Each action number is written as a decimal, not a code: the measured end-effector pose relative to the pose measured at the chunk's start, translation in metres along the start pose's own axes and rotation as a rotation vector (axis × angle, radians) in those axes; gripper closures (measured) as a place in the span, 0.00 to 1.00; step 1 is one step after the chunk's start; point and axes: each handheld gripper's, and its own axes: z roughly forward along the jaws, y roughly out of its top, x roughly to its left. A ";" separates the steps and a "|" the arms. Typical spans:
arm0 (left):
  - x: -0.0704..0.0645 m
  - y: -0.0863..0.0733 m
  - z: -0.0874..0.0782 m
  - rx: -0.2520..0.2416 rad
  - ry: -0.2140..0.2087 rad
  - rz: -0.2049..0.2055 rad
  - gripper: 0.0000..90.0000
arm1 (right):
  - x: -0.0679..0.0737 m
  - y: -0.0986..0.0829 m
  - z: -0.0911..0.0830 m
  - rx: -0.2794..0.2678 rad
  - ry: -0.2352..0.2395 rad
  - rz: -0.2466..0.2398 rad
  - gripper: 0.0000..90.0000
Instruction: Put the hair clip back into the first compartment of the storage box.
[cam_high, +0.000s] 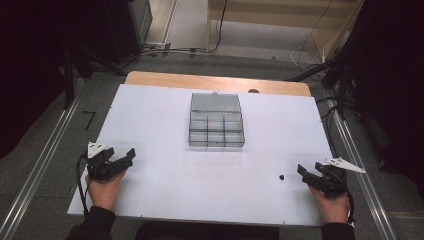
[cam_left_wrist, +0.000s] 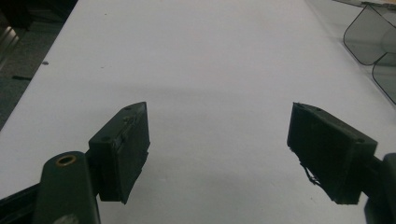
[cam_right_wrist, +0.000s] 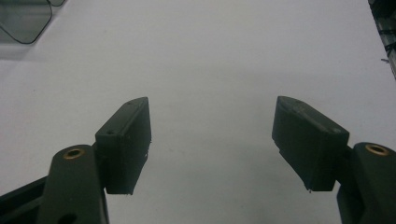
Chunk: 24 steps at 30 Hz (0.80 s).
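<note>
Box (cam_high: 216, 121) of clear plastic sits open mid-bench (cam_high: 150, 115), well ahead of both. A small dark bit (cam_high: 282, 177) lies just left of the right hand-held gripper (cam_high: 306, 173). Left hand-held gripper (cam_high: 126, 156) and right both gape wide, empty.

Near your right hand-held gripper (cam_high: 306, 173), a small dark speck (cam_high: 282, 177) on the bench (cam_high: 150, 125) is too small to identify. The clear compartment box (cam_left_wrist: 373, 42) is cut off at the edge in both gripper views, its contents indiscernible.
</note>
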 end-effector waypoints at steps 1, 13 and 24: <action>0.000 0.000 0.000 0.001 -0.001 0.000 0.25 | 0.000 0.000 0.000 0.002 -0.002 0.000 0.30; 0.000 0.000 0.001 0.003 -0.007 -0.001 0.24 | 0.004 0.000 0.004 0.024 0.034 -0.012 0.31; 0.000 -0.001 0.001 0.005 -0.012 -0.012 0.24 | 0.011 -0.002 0.008 0.051 0.068 -0.014 0.33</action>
